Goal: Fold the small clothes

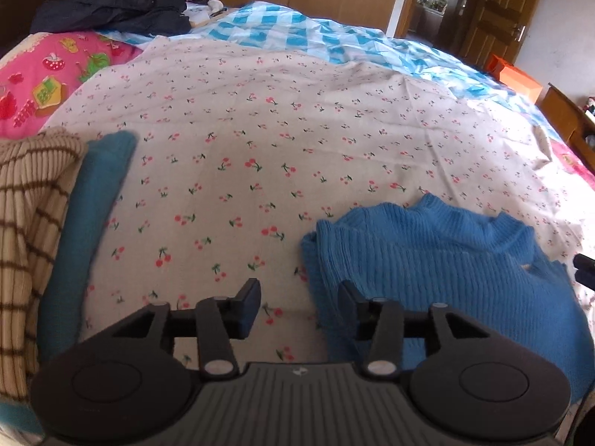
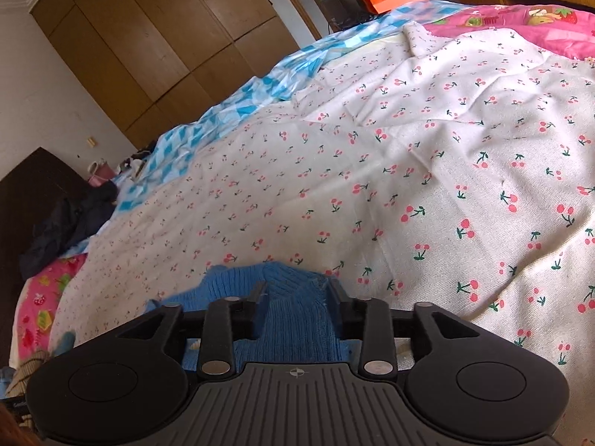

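A bright blue knit sweater (image 1: 438, 260) lies bunched on the cherry-print sheet (image 1: 260, 141), at the lower right of the left wrist view. My left gripper (image 1: 299, 293) is open and empty, its right finger over the sweater's left edge, its left finger over bare sheet. In the right wrist view the same sweater (image 2: 286, 308) lies directly under my right gripper (image 2: 297, 291), which is open with both fingers over the knit. Whether the fingers touch the fabric I cannot tell. The tip of the right gripper shows at the right edge of the left wrist view (image 1: 584, 267).
A beige striped knit (image 1: 29, 223) and a teal garment (image 1: 89, 215) lie stacked at the left. A dark garment pile (image 1: 111, 7) sits at the bed's far end. A pink printed quilt (image 1: 48, 74) and blue checked cover (image 1: 297, 33) border the sheet. Wooden wardrobes (image 2: 148, 48) stand behind.
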### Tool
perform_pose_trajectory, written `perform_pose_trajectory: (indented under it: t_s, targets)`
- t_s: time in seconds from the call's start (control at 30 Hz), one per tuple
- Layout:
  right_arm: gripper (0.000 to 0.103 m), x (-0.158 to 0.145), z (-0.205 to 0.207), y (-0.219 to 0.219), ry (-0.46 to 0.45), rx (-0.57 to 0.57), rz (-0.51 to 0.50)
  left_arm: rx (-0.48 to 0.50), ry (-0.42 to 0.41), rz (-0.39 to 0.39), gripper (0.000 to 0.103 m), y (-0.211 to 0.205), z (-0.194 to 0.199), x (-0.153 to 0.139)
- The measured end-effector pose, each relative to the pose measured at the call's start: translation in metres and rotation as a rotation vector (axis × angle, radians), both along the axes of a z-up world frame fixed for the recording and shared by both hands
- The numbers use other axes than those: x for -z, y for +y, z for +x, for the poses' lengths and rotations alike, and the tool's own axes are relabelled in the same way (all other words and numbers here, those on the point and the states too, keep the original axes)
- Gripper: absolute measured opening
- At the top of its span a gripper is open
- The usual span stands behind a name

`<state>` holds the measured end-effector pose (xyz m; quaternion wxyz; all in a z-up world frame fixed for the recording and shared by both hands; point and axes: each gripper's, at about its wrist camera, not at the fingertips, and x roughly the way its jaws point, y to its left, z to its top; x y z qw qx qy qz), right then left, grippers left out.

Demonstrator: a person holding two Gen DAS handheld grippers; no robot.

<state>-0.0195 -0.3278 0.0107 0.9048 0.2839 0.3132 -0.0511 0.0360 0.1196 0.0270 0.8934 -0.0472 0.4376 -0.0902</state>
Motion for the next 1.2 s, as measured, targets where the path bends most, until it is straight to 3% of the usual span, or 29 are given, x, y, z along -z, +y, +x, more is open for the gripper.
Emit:
perform_pose_trajectory:
  t_s: [0.17, 0.3, 0.37, 0.43, 0.53, 0.6, 0.83, 0.93, 1.07, 1.17, 1.2]
  targets:
    - [0.04, -0.002, -0.008, 0.01, 0.036, -0.06, -0.018, 0.066, 0.033, -0.051, 0.056, -0.012, -0.015, 0.005]
    - [0.04, -0.002, -0.009, 0.02, 0.077, -0.09, -0.088, 0.02, 0.078, -0.052, 0.055, -0.016, 0.007, 0.019]
    - [0.04, 0.0, -0.008, 0.02, 0.098, -0.094, -0.093, 0.019, 0.085, -0.053, 0.044, -0.019, 0.012, 0.021]
    - [0.033, 0.004, -0.007, 0.018, 0.118, -0.094, -0.087, 0.051, 0.072, -0.047, 0.025, -0.023, 0.01, 0.019]
    - [0.015, 0.006, -0.004, 0.018, 0.127, -0.098, -0.08, 0.08, 0.045, -0.015, 0.018, -0.029, 0.01, 0.012]
    - [0.004, 0.002, -0.004, 0.019, 0.106, -0.105, -0.086, 0.081, 0.044, -0.042, 0.016, -0.026, 0.015, 0.007]
    - [0.003, -0.041, -0.014, 0.01, -0.123, -0.067, -0.055, 0.049, -0.054, -0.186, 0.013, -0.008, 0.025, -0.03]
    - [0.003, -0.028, 0.004, 0.004, -0.084, -0.022, -0.063, 0.031, -0.067, -0.133, 0.013, -0.012, 0.033, -0.022]
    - [0.01, 0.013, 0.033, -0.001, 0.123, -0.013, -0.104, 0.033, -0.001, 0.045, 0.016, -0.023, 0.045, 0.026]
    - [0.01, 0.009, 0.028, 0.002, 0.098, -0.017, -0.136, 0.042, -0.021, 0.043, 0.019, -0.022, 0.035, 0.023]
    - [0.014, 0.003, 0.022, 0.003, 0.072, -0.014, -0.137, 0.041, -0.029, 0.033, 0.027, -0.019, 0.032, 0.017]
